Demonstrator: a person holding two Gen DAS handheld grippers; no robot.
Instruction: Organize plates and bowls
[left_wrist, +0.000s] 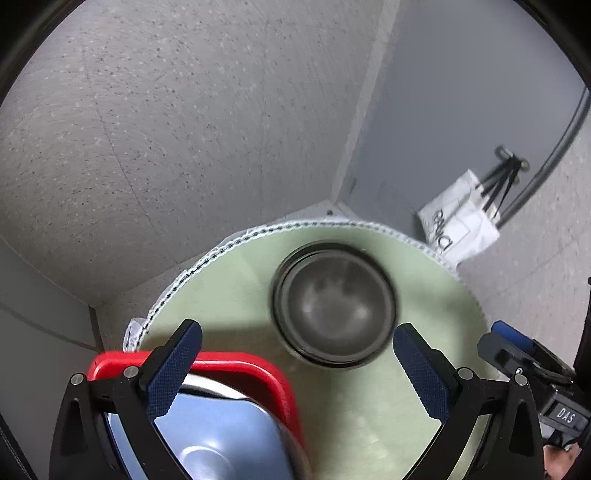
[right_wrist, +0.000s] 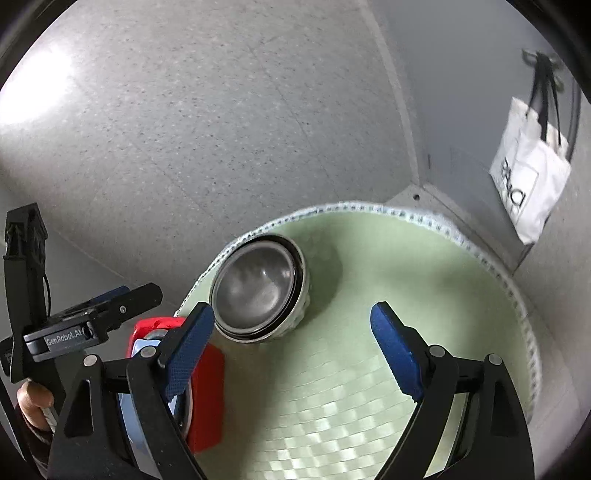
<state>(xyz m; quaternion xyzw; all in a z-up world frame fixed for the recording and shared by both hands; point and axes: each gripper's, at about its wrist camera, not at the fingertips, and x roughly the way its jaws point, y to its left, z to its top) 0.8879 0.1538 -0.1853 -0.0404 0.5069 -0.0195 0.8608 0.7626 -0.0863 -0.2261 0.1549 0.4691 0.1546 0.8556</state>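
Note:
A stack of dark-rimmed grey bowls (left_wrist: 334, 304) stands on a round table with a pale green checked cloth (left_wrist: 236, 288); the stack also shows in the right wrist view (right_wrist: 260, 291). A red tray (left_wrist: 258, 373) at the table's near left holds a blue-grey plate (left_wrist: 218, 432); the tray (right_wrist: 208, 391) shows in the right wrist view too. My left gripper (left_wrist: 297, 369) is open and empty, just short of the bowls. My right gripper (right_wrist: 291, 349) is open and empty, in front of the bowls and to their right.
The table's cloth has a white stitched edge (right_wrist: 491, 266). Speckled grey floor (left_wrist: 147, 129) lies beyond. A white tote bag (right_wrist: 528, 177) hangs on the grey wall at right. The left gripper's body (right_wrist: 85, 325) is at the left of the right wrist view.

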